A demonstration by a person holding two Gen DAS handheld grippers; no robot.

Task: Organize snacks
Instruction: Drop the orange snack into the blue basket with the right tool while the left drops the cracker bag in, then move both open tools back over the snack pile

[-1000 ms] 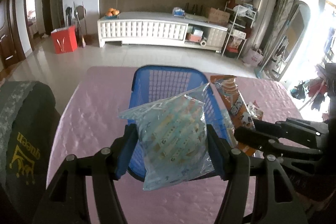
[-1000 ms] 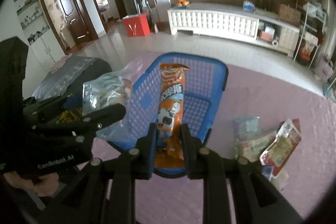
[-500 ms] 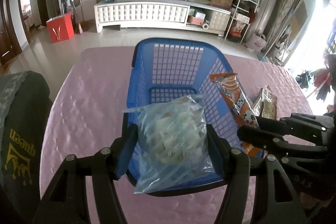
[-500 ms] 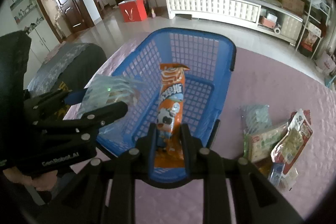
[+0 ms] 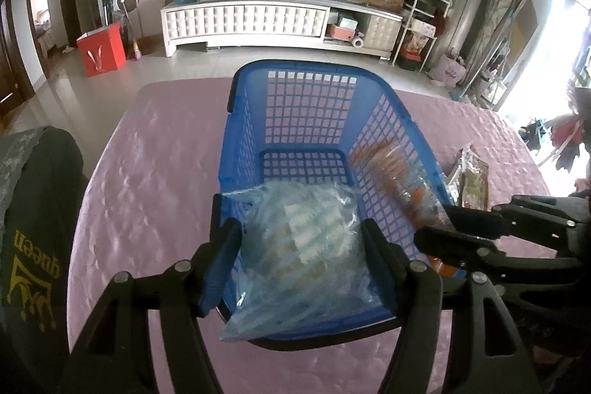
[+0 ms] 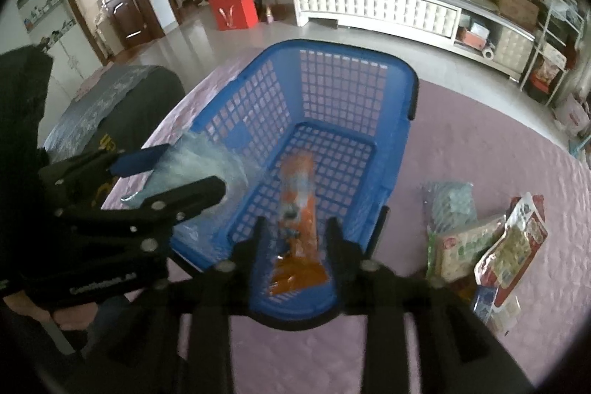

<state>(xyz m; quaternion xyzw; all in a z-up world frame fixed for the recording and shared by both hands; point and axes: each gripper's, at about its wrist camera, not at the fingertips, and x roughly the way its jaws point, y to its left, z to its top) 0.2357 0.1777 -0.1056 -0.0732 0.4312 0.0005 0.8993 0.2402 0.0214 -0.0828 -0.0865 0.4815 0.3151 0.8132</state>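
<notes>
Left wrist view: the left tool is seen clamped on a clear blue snack bag, held over the near end of the blue basket ahead of it.

Right wrist view: the right tool is seen parted, an orange snack packet lying blurred between its fingers inside the basket; contact cannot be told. More snack packs are noted on the pink table, right of the tool.

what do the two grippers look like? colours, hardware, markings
Both are matte black linkage frames with silver pivot screws. Left gripper has blue finger pads; white lettering on its body is too blurred to read. Right gripper has black fingers. No cables visible.
</notes>
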